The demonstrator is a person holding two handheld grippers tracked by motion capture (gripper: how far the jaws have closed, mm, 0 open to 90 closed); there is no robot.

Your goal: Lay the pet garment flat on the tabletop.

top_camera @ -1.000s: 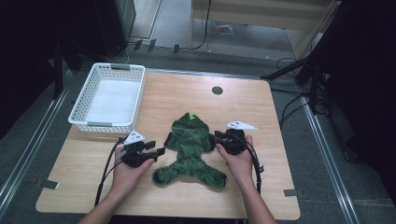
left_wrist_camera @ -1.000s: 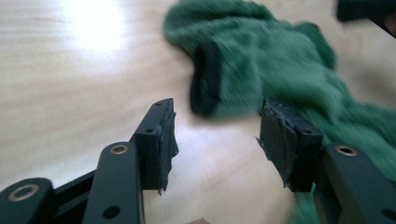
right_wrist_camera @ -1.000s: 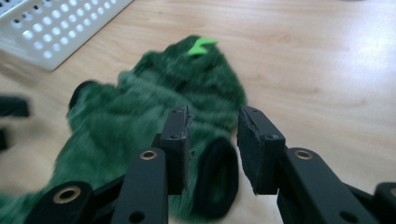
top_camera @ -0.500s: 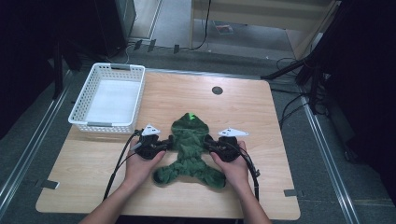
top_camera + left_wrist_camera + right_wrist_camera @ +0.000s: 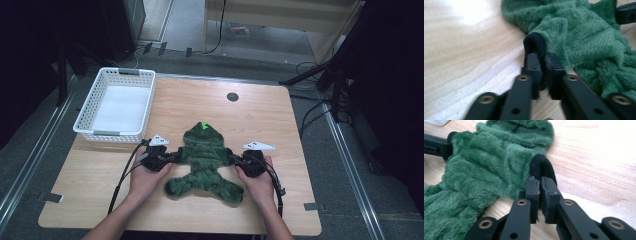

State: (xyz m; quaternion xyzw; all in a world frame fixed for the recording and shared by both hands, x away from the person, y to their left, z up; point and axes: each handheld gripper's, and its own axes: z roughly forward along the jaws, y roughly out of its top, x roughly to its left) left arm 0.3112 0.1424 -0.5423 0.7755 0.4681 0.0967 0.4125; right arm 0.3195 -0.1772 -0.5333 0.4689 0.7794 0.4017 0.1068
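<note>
A green plush hooded garment (image 5: 205, 155) lies flat on the wooden table (image 5: 280, 125), hood pointing away. My left gripper (image 5: 177, 155) has come in from the left at its sleeve. In the left gripper view its jaws (image 5: 542, 60) pinch the black cuff (image 5: 535, 43); they have just been easing open a little with the cuff still between them. My right gripper (image 5: 231, 157) meets the opposite sleeve. Its jaws (image 5: 540, 183) have just been closing and clamp that sleeve's black cuff (image 5: 541, 167). A hand holds each gripper.
A white plastic basket (image 5: 115, 134) stands at the table's far left, close behind the left gripper. A dark round grommet (image 5: 232, 96) sits in the tabletop beyond the garment. Cables trail from both grippers toward the near edge.
The left gripper slid right up to the sleeve, and the right one edged in toward the other sleeve. Both sets of jaws went from apart to pinched on the cuffs.
</note>
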